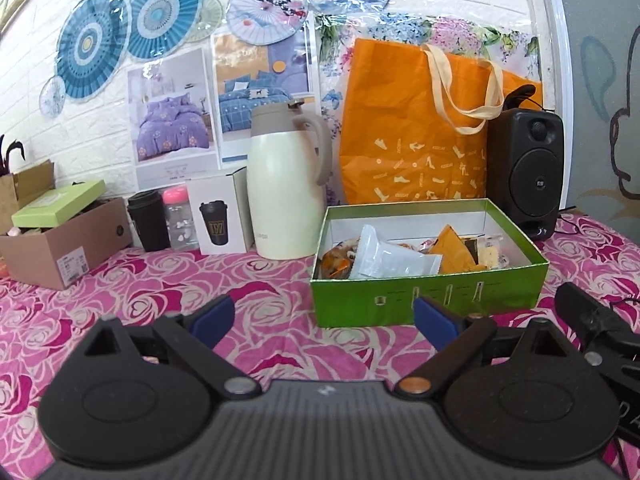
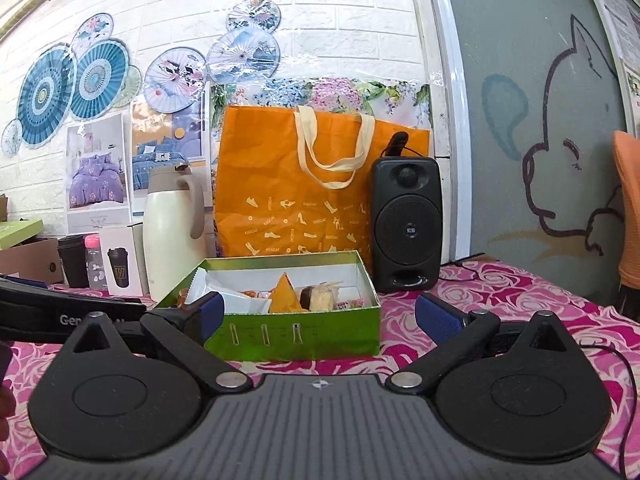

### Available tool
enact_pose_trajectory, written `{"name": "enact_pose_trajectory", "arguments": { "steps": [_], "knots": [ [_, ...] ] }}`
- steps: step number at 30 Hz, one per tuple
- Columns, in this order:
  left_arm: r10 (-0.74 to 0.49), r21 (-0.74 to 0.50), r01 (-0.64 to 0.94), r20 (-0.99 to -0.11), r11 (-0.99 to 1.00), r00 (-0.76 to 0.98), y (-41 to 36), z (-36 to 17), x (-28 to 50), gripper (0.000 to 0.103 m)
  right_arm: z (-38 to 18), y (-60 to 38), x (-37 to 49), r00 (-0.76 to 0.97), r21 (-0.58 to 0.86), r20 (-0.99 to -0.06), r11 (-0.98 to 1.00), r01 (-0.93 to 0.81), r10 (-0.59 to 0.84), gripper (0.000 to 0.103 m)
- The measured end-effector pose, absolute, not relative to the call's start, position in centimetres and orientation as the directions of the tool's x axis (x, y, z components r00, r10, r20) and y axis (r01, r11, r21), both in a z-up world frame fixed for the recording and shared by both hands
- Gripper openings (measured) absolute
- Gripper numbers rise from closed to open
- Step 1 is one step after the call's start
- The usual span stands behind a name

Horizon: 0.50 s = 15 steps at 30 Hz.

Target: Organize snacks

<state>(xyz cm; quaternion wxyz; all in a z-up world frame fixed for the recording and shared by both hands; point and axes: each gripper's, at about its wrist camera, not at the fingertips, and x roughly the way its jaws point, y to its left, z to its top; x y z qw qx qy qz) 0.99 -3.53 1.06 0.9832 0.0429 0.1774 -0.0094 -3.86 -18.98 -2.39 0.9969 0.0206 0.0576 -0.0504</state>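
The snacks [image 1: 404,254] lie heaped inside an open green box [image 1: 432,296] on the rose-patterned cloth [image 1: 160,280], which suggests the box serves as the collecting place: a white packet [image 1: 394,260] leans across the front of the pile, an orange packet [image 2: 285,294] stands on its point near the middle, and smaller wrapped pieces fill the far side. No loose snack shows on the cloth near the box, so the sorting looks largely done.

The left gripper [image 1: 324,316] has its blue fingers [image 1: 212,316] spread wide and empty; the box sits just ahead of them and toward the right finger, whose tip overlaps the box's front wall in the picture. The right gripper [image 2: 332,316] is likewise spread and empty, with the box straight ahead between its fingers, nearer the left one.

Behind the box stand a cream jug [image 1: 280,188], an orange bag [image 1: 416,136] leaning on the wall and a black speaker [image 1: 524,172]; further off to the left are a cup carton [image 1: 218,216] and a brown box [image 1: 60,252].
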Motion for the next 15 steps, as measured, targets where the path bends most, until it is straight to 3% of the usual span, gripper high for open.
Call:
{"name": "enact_pose_trajectory", "arguments": {
  "steps": [15],
  "knots": [
    [-0.012, 0.037, 0.029, -0.398, 0.999, 0.917, -2.8, 1.0, 0.6, 0.095, -3.7, -20.0, -4.6, 0.974, 0.066, -0.173, 0.985, 0.161, -0.147, 0.103]
  ]
}}
